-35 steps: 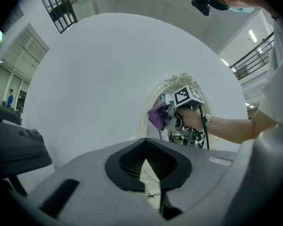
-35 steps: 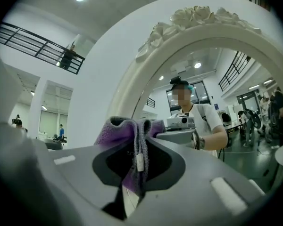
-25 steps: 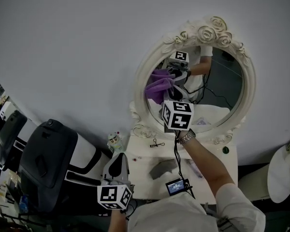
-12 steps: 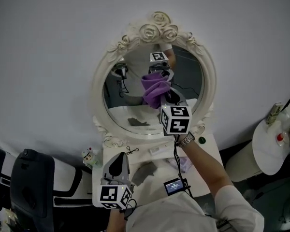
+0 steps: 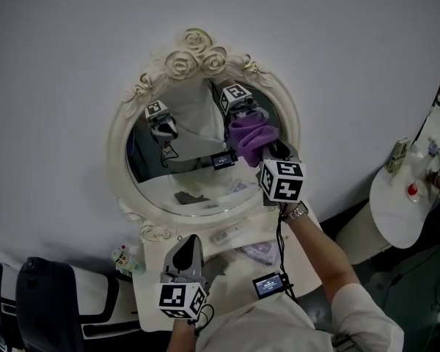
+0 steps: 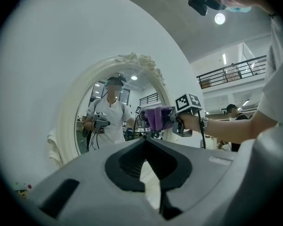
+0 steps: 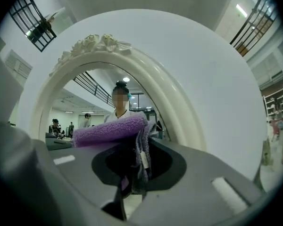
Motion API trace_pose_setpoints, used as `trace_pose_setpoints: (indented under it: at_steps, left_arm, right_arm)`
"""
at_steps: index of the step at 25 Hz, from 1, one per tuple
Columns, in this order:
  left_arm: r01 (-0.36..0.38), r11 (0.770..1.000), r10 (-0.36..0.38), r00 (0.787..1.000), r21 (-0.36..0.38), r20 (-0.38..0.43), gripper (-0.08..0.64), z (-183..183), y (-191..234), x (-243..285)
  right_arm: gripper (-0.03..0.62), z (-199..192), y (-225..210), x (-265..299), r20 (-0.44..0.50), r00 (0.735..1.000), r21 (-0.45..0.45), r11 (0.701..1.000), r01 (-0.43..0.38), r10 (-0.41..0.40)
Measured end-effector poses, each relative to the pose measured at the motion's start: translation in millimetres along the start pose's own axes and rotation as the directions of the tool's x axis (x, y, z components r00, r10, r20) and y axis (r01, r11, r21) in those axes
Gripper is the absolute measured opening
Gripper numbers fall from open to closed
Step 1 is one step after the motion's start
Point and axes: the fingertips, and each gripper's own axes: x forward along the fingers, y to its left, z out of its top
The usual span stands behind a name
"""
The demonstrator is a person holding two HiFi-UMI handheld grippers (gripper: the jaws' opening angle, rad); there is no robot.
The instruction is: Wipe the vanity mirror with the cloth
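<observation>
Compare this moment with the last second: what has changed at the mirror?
The right gripper carried the cloth across the mirror glass, from its left part through the middle to its right part. The head view shifted as well. Unchanged: its jaws stay shut on the cloth, and the left gripper stays low over the table, shut and empty.

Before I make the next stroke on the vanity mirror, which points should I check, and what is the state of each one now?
1. Cloth gripped: ok; purple cloth pinched in right tongs.
2. Cloth on mirror glass: ok, seemingly touching near its right edge.
3. Left tongs away from frame: ok, shut, empty, low over table.
4. Unwiped area: cannot tell; no smears visible.
5. Cable free: cannot tell.
</observation>
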Motion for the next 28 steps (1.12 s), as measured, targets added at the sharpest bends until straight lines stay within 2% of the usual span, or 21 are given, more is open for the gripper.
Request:
trace_pose_setpoints:
  at_steps: [8,11,13,17,22,25,28]
  left_arm:
    - [-0.013,1.0,0.013,1.0,-0.011,-0.005,0.0,-3,3,-6]
    - [-0.046,0.999,0.046,0.999,-0.021,-0.005,0.0,-5,12,-17]
    - [-0.069,0.997,0.069,0.998,-0.025,-0.002,0.0,-5,18,-26]
    - [-0.124,0.992,0.124,0.992,-0.025,0.005,0.0,-2,32,-46]
    - [-0.238,0.971,0.238,0.971,-0.029,0.009,0.0,-3,55,-85]
    - [-0.317,0.948,0.318,0.948,-0.039,0.012,0.0,-5,70,-112]
    - [-0.407,0.912,0.408,0.913,-0.048,0.016,0.0,-6,84,-142]
  right_arm:
    - [0.06,-3,-21,0,-0.003,0.997,0.013,0.997,0.077,-0.077]
    - [0.057,-4,-18,-4,0.01,0.994,0.065,0.992,0.111,-0.112]
    - [0.054,-3,-4,-10,0.033,0.995,0.104,0.99,0.092,-0.096]
    - [0.052,-3,61,-16,0.076,0.997,0.082,0.996,-0.033,0.026]
    - [0.052,-29,167,-14,0.012,0.971,0.027,0.97,-0.241,0.24]
    - [0.052,-48,221,-13,-0.025,0.945,0.01,0.945,-0.326,0.327]
    - [0.052,-64,266,-8,-0.052,0.923,-0.002,0.924,-0.383,0.382]
